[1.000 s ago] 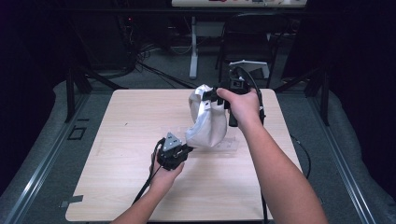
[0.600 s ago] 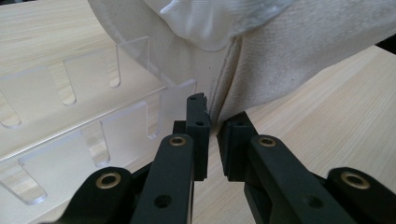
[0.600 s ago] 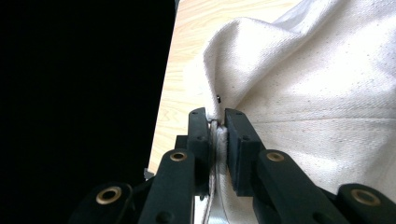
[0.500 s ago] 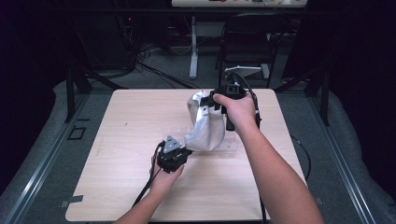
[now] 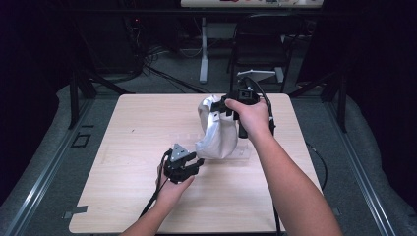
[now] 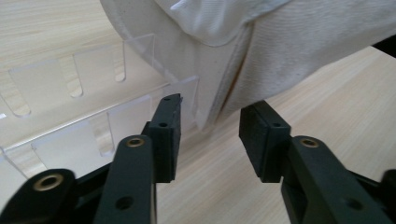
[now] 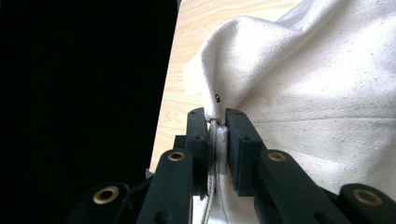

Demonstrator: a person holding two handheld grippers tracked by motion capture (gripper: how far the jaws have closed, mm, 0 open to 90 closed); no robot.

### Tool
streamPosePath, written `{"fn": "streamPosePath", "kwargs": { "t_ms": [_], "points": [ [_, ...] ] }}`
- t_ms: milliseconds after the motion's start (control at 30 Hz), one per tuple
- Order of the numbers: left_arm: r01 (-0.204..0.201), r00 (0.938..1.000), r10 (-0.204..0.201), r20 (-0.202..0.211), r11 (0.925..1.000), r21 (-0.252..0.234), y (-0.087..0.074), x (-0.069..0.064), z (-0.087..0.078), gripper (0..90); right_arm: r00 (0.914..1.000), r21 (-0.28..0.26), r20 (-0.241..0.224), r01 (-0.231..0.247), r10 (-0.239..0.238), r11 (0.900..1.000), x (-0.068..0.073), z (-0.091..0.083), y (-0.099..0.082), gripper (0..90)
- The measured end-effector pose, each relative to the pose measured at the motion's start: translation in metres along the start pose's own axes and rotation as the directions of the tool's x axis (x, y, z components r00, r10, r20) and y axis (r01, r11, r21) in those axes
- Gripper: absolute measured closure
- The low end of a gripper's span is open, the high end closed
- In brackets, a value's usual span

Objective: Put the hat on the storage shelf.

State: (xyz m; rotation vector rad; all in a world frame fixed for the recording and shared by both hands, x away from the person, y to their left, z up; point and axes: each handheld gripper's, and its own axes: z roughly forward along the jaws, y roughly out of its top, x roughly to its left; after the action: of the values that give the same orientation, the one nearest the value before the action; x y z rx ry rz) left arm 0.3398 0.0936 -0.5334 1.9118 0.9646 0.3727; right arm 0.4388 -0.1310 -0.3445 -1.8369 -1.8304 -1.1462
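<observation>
The left gripper (image 5: 189,164) has just been opening, its jaws now apart with nothing between them, just off the clear slotted rack (image 6: 70,116); the cloth bag (image 5: 216,130) stands mid-table over that rack; the right gripper (image 7: 215,122) pinches its rim; lifting could snag and drag the rack.

White cloth bag (image 5: 217,130) on table (image 5: 137,128)
</observation>
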Motion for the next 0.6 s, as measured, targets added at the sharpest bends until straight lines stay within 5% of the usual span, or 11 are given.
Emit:
{"fn": "streamPosePath", "kwargs": {
  "t_ms": [367,600],
  "points": [
    [-0.039,0.9989,0.039,0.025,0.9992,0.005,-0.006,-0.003,-0.034,49.0,0.9999,-0.011,-0.007,0.013,-0.013,0.9999,-0.002,-0.007,-0.002,74.8],
    [-0.013,0.9999,0.013,-0.007,0.9999,-0.001,-0.018,0.019,-0.064,46.9,0.9989,-0.017,-0.01,0.045,-0.046,0.9988,-0.002,-0.021,-0.008,66.0]
  ]
}}
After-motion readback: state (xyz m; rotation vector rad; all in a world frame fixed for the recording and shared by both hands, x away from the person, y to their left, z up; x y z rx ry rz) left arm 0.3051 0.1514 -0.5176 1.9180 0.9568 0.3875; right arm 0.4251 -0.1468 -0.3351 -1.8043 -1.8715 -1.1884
